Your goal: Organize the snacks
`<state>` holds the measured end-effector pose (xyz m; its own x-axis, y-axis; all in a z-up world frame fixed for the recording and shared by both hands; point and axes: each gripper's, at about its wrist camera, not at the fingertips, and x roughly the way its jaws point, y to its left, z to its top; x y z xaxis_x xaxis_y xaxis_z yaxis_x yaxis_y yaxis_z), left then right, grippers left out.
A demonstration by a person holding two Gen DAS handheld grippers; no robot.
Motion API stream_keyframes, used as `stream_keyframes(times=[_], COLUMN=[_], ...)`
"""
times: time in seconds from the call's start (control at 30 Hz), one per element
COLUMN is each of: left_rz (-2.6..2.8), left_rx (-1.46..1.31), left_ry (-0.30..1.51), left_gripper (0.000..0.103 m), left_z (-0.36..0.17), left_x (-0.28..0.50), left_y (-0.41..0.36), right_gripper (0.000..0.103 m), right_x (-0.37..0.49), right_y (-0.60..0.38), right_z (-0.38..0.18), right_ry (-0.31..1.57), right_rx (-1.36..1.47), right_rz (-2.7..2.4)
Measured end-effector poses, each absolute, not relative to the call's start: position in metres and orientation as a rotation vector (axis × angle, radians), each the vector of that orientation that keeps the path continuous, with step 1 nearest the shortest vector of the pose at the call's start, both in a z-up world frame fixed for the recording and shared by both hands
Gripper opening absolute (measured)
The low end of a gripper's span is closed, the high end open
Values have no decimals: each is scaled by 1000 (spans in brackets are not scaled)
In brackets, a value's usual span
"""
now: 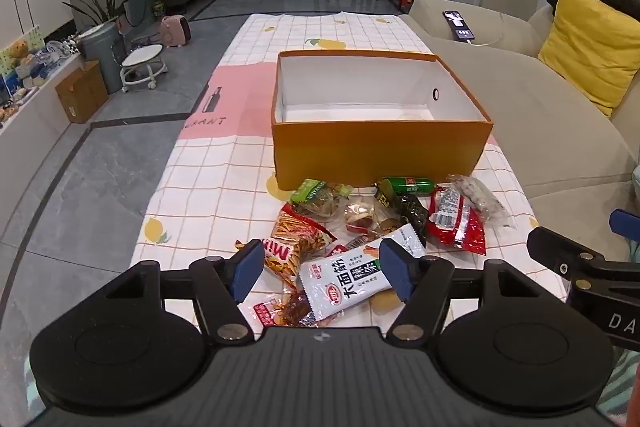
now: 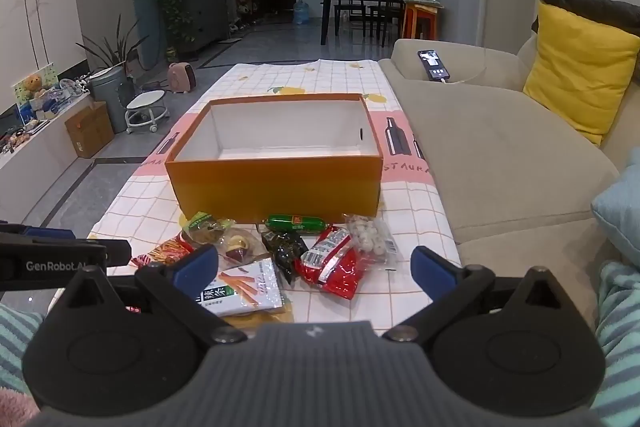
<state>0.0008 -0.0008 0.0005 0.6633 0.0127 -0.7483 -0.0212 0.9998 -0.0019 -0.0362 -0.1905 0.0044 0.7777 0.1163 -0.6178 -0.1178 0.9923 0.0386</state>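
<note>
An open orange box (image 1: 380, 155) (image 2: 276, 187) stands on the checked tablecloth, and its white inside shows nothing. In front of it lies a heap of snack packets: a green sausage (image 1: 408, 185) (image 2: 296, 223), a red packet (image 1: 456, 223) (image 2: 332, 267), a clear bag of pale nuts (image 1: 478, 199) (image 2: 370, 237), an orange striped pack (image 1: 298, 239) and a white packet (image 1: 348, 279) (image 2: 240, 291). My left gripper (image 1: 322, 267) hovers open over the white packet, not touching it. My right gripper (image 2: 316, 267) stands wide open above the red packet, holding nothing.
A beige sofa (image 2: 500, 147) with a yellow cushion (image 2: 580, 83) runs along the table's right side, and a phone (image 2: 434, 65) lies on its arm. Left of the table is grey floor with a stool (image 1: 144, 67) and a cardboard box (image 1: 82, 91).
</note>
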Motion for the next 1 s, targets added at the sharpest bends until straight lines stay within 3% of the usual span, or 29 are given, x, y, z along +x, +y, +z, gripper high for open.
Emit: stream_keyframes(times=[1.0], left_rz=[-4], left_rx=[-41], left_ry=[844], left_gripper=[75], left_z=[0], left_x=[-1], left_y=[1], right_gripper=[99], right_x=[-34], right_y=[-191], right_z=[3], right_ry=[682], right_rx=[-5], right_rz=[126])
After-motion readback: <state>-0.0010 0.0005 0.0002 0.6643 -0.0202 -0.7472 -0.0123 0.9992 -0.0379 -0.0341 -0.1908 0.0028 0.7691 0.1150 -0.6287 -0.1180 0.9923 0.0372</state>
